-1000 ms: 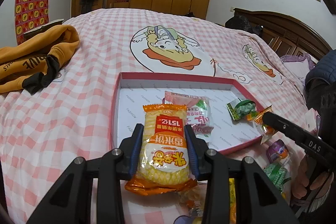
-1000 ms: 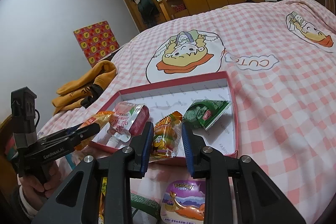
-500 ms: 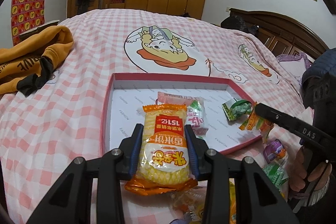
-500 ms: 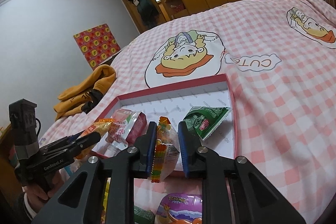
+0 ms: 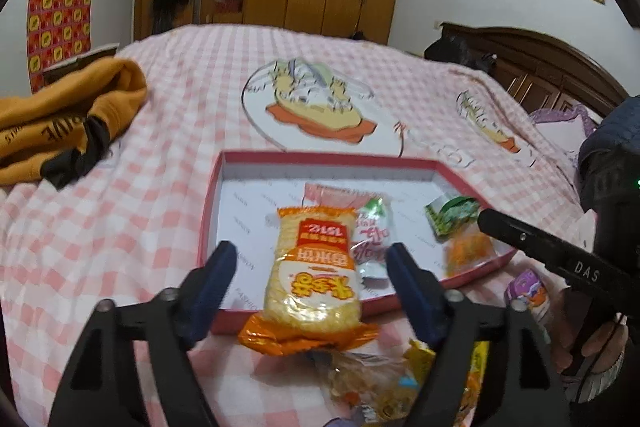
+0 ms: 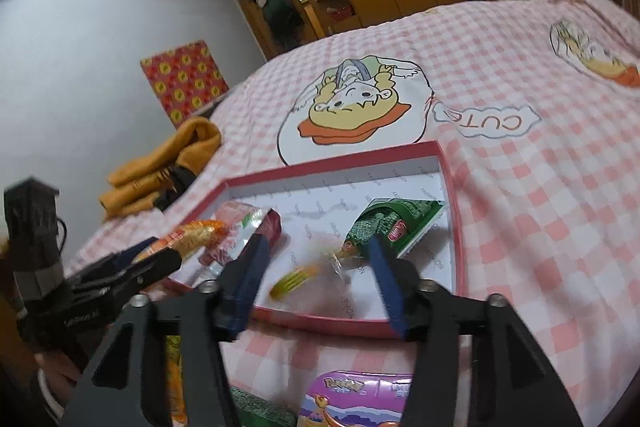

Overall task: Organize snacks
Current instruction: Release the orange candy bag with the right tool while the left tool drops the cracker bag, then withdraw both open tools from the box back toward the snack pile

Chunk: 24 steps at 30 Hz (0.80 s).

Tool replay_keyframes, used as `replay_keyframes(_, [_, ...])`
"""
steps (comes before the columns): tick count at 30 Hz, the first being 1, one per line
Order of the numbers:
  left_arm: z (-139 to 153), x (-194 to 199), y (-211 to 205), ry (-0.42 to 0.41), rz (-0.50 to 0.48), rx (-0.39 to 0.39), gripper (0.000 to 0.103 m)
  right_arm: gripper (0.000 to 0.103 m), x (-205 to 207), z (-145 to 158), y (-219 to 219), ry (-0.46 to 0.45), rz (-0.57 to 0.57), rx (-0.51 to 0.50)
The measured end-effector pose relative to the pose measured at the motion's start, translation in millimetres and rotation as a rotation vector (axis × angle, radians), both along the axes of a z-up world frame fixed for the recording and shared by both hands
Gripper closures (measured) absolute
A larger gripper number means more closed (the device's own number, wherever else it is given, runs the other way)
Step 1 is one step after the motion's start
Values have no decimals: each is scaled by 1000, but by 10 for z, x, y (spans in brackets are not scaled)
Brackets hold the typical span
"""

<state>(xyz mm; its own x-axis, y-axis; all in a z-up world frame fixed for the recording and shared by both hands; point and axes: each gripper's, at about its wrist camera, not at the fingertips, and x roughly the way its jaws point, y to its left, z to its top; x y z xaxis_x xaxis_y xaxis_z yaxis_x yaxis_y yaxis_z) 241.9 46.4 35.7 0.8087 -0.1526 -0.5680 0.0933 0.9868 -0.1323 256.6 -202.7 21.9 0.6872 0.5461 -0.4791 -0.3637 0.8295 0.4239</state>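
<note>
A red-rimmed shallow box [image 5: 328, 159] lies on the checked bedspread. My left gripper [image 5: 311, 253] is open, its fingers wide apart either side of a yellow rice-cracker pack [image 5: 314, 275], which rests across the box's near rim. Inside the box lie a pink pack [image 5: 372, 227] and a green pack [image 5: 452, 217]. My right gripper [image 6: 316, 247] is open above the box's near right part. A small orange-yellow packet [image 6: 304, 277] shows blurred just below its fingers, over the box floor. The green pack [image 6: 394, 227] sits behind the right finger.
An orange hoodie [image 5: 60, 123] lies at the far left of the bed. Loose snacks [image 5: 372, 379] and a purple Pokemon tin [image 6: 352, 399] sit on the bedspread in front of the box. A person's hand [image 5: 580, 351] holds the right gripper. A wooden headboard stands at the far right.
Both grippers have opened. The left one let go of the rice-cracker pack at the box's near rim. The right one released the small orange-yellow packet, which is dropping into the box.
</note>
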Motion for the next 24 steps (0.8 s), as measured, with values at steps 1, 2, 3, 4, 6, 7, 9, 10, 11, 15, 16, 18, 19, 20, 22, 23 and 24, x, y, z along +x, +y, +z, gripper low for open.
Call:
replay_keyframes(1, [16,-13,-8,-12,-3,-1,17,37,-8,3,-32,-3,-2,21])
replay_keyframes(2, [34,-23,-17,-21,-7,-3,16,34,-16,6,-69,-7,-2,43])
replay_keyframes(3, [50,-26,-28,-28,-17,-9,16,33,-19,9,-84,-10,-1,54])
replay_keyframes(4, [58,-30,-34,-31,-22,-15,16,32,-19,13,-80,-11,0,58])
replay_keyframes(6, [67,-34,-41,-32,-25,-21,16,32,-10,9,-66,-8,9,62])
replay_keyframes(7, [68,-33,-42,-33,-25,-18,16,32,-1,2,-57,-3,11,59])
replay_keyframes(9, [67,-34,-41,-30,-26,-21,16,32,4,-5,-50,2,13,56])
replay_keyframes(10, [67,-36,-41,-30,-26,-22,16,32,2,-9,-52,2,13,57])
replay_keyframes(11, [69,-44,-42,-28,-26,-25,16,32,3,-11,-54,3,13,60])
replay_keyframes(15, [84,-65,-36,-26,-28,-43,16,31,6,-15,-44,7,13,61])
replay_keyframes(16, [93,-72,-34,-27,-30,-47,16,31,4,-22,-48,7,13,61])
replay_keyframes(18, [112,-83,-31,-30,-31,-53,16,31,5,-22,-49,7,14,62])
replay_keyframes(19, [124,-91,-30,-30,-32,-55,16,31,6,-29,-48,9,14,64])
replay_keyframes(20, [127,-84,-26,-28,-33,-57,16,31,9,-36,-44,12,14,65])
replay_keyframes(22, [141,-95,-22,-28,-33,-66,16,31,12,-50,-40,16,14,68])
replay_keyframes(23, [154,-97,-20,-29,-33,-69,16,31,18,-55,-41,18,14,70])
replay_keyframes(24, [171,-105,-18,-30,-30,-69,16,31,20,-59,-36,19,14,71])
